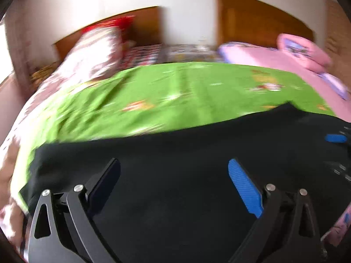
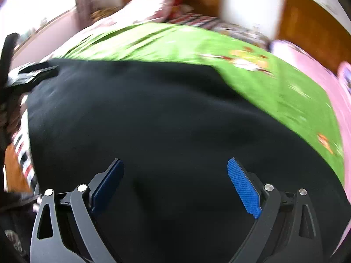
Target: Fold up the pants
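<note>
My left gripper hangs over the black pants, its 2 fingers spread wide with nothing between them. The pants lie flat on the green sheet of the bed, near its front edge. A patterned pillow sits at the far left, a pink pillow at the far right. My right gripper is likewise over the pants, fingers wide apart, gripping nothing. No containers show.

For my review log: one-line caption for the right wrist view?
Open right gripper above black fabric pants spread on a green printed bedsheet, nothing between its blue pads.
</note>
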The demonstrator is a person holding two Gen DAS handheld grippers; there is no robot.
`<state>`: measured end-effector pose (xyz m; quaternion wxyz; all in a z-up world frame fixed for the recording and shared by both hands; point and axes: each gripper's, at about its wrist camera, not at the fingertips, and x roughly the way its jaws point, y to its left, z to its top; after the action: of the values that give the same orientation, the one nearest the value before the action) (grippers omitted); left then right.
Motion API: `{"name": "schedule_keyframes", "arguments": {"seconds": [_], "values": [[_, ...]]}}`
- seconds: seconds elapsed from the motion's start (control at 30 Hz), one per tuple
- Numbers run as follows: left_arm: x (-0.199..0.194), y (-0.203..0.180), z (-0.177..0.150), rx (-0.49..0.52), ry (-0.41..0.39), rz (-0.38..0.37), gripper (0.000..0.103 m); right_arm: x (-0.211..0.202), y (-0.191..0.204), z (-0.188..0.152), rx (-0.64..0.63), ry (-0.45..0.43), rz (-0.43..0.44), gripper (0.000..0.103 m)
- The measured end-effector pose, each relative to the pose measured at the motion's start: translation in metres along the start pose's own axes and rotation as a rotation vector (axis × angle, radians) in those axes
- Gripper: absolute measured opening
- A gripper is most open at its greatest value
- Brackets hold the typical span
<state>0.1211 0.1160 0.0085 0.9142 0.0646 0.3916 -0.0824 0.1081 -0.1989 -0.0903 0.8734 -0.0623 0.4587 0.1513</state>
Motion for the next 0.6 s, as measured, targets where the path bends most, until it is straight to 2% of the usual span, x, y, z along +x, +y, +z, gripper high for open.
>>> {"name": "schedule_keyframes", "arguments": {"seconds": [0.1,0.23,0.3,0.47,0.6], "values": [[0.017,-0.065,0.022,0.114,0.025,-0.113,0.1,-0.005,-0.03,-0.002,0.077,-0.005,-0.049,0.092],[0.047,-0.139,0.041,0.195,0.086,-0.269,0.1,-0.02,-0.06,-0.012,0.14,-0.034,-0.097,0.092],[0.063,-0.174,0.045,0.223,0.108,-0.318,0.1,-0.027,-0.076,-0.018,0.163,-0.041,-0.118,0.092],[0.101,-0.235,0.05,0.286,0.133,-0.306,0.1,-0.037,-0.119,-0.042,0.239,-0.018,-0.212,0.092],[0.121,-0.262,0.058,0.309,0.13,-0.253,0.102,-0.039,-0.134,-0.06,0.263,-0.018,-0.15,0.092]]}}
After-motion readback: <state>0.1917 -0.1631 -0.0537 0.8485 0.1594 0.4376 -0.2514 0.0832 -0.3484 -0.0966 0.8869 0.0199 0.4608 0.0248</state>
